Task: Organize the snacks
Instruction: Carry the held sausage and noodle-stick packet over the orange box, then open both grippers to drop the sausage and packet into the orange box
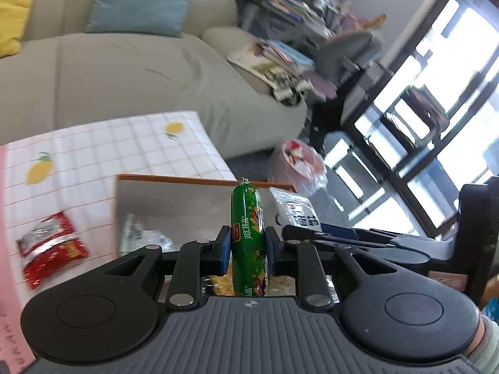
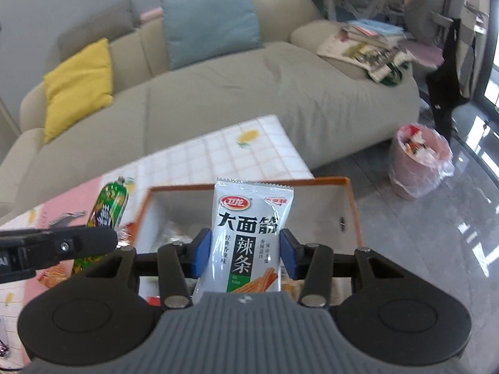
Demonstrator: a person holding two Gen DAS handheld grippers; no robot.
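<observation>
My left gripper [image 1: 248, 249] is shut on a green sausage stick [image 1: 248, 218], held upright above the orange-rimmed box [image 1: 174, 180]. My right gripper [image 2: 246, 251] is shut on a white spicy-strip packet [image 2: 249, 227], held upright over the same box [image 2: 351, 199]. The sausage [image 2: 107, 208] and the left gripper's finger [image 2: 81, 241] show at the left of the right wrist view. The white packet [image 1: 296, 208] shows in the left wrist view. The box holds a clear-wrapped snack [image 1: 140, 237] and other packets. A red snack packet [image 1: 51, 249] lies on the checked tablecloth [image 1: 124, 149], left of the box.
A beige sofa [image 2: 249, 99] with yellow [image 2: 78, 84] and blue cushions [image 2: 212, 21] stands behind the table. A pink-lined waste bin [image 2: 419, 162] sits on the floor at the right. A cluttered desk and grey chair [image 2: 436, 9] stand far right.
</observation>
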